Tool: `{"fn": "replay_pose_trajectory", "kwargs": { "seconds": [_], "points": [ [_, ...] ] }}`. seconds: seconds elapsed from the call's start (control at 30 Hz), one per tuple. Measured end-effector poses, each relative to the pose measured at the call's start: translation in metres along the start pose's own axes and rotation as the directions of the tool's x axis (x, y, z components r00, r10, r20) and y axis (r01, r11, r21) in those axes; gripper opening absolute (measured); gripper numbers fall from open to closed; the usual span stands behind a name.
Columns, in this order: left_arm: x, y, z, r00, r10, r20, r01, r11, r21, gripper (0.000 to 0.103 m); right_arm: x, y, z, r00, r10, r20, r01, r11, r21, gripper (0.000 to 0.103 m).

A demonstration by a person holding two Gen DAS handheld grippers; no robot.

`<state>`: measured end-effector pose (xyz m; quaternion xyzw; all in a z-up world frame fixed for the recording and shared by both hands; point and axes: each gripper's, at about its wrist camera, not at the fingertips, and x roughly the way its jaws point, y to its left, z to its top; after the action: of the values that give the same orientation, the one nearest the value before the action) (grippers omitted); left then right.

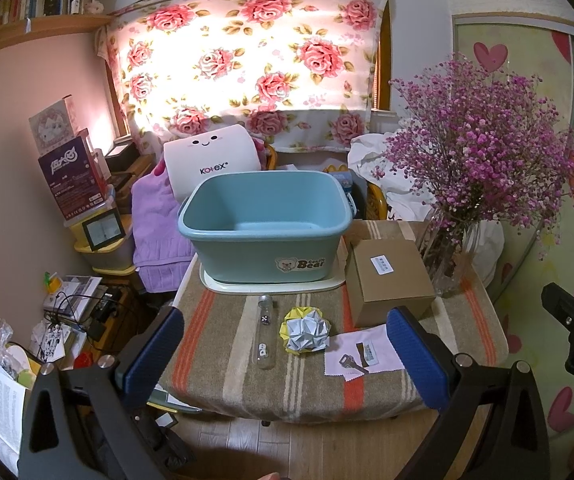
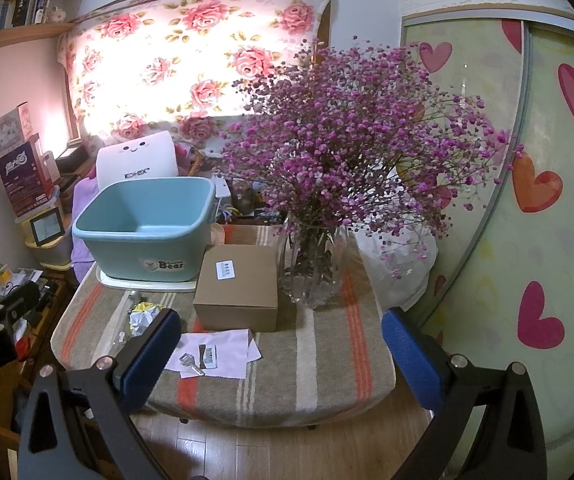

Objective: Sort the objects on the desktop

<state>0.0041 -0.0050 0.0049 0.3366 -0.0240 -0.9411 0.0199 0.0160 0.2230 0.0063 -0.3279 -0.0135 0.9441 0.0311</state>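
Note:
On the striped cloth of the small table (image 1: 299,392) lie a clear tube with dice (image 1: 264,332), a yellow and silver paper ball (image 1: 307,331) and a white sheet with a key (image 1: 361,354). Behind them stands an empty teal tub (image 1: 265,236) on a cream tray. My left gripper (image 1: 287,356) hovers open in front of the table, its blue pads either side of these items. My right gripper (image 2: 283,354) is open too, nearer the table's right half. There the white sheet with a key (image 2: 213,354) and the paper ball (image 2: 143,318) lie by its left pad.
A brown cardboard box (image 1: 389,280) sits right of the tub, with a glass vase of purple flowers (image 2: 313,264) beside it. Cluttered shelves, boxes and cables (image 1: 75,308) fill the left side. A sliding door with hearts (image 2: 527,240) stands on the right. Wooden floor lies below.

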Motion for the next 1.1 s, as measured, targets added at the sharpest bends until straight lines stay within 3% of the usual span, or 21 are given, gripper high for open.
{"fn": "replay_pose_trajectory", "kwargs": {
  "seconds": [0.57,0.9,1.1],
  "points": [
    [0.023,0.015,-0.014,1.0,0.014,0.002,-0.014,1.0,0.014,0.103,0.039,0.021,-0.024,0.996,0.093,-0.014,-0.094,0.995,-0.039,0.103],
    [0.056,0.015,-0.03,0.999,-0.047,-0.004,0.047,0.999,0.017,0.103,0.071,0.034,-0.033,0.988,0.152,-0.01,-0.153,0.987,-0.053,0.103],
    [0.092,0.013,-0.045,0.995,-0.096,-0.02,0.097,0.994,0.053,0.103,0.095,0.041,-0.039,0.97,0.242,-0.015,-0.243,0.969,-0.052,0.103]
  ]
}}
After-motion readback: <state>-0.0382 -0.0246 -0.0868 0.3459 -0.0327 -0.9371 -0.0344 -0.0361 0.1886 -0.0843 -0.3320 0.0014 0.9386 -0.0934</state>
